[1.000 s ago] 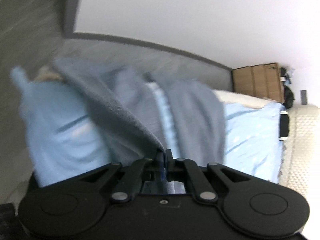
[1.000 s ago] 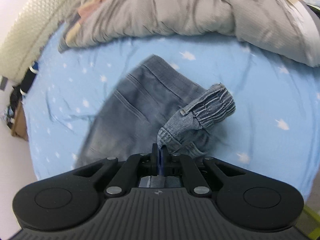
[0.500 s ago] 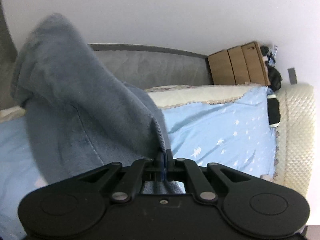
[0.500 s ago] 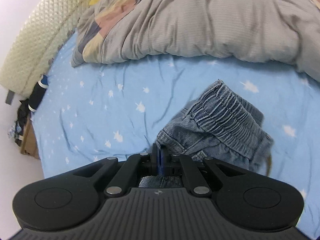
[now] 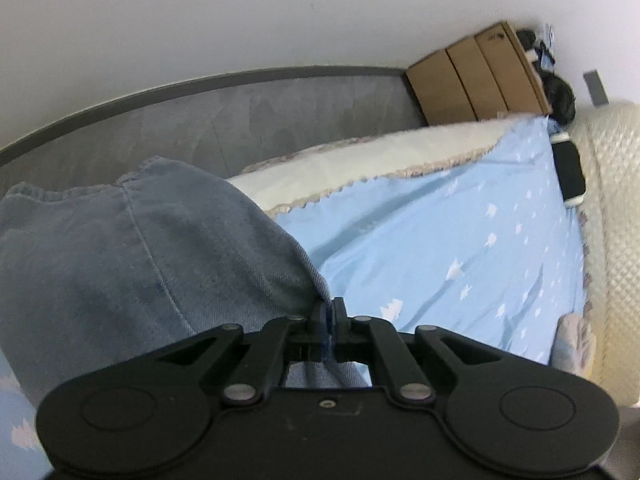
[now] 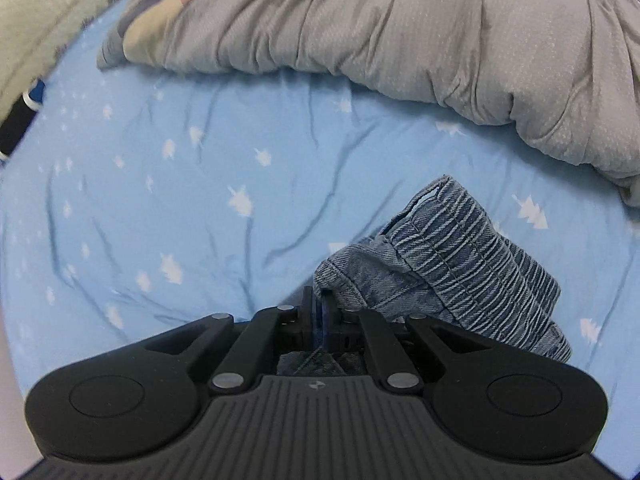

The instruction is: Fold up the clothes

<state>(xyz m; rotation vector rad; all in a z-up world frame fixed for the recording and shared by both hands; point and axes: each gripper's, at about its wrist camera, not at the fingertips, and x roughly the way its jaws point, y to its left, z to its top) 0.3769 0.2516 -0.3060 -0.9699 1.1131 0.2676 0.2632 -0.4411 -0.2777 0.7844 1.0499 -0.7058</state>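
I hold a pair of blue denim jeans in both grippers above a bed with a light blue star-print sheet (image 6: 240, 184). My left gripper (image 5: 329, 306) is shut on a plain edge of the jeans (image 5: 132, 248), which drape to the left and hide the bed there. My right gripper (image 6: 318, 300) is shut on the jeans by the gathered elastic waistband (image 6: 460, 256), which bunches to the right of the fingers. The sheet also shows in the left wrist view (image 5: 460, 248).
A grey quilt (image 6: 400, 24) is heaped along the far side of the bed. A cream padded headboard (image 5: 616, 220) stands at the right, with a black device (image 5: 568, 172) beside it. Cardboard boxes (image 5: 476, 76) stand on the grey floor by the white wall.
Both grippers have swung the jeans toward the headboard side. The spread trouser leg has left the right wrist view; only the bunched waistband remains. In the left wrist view the fabric has dropped lower and left.
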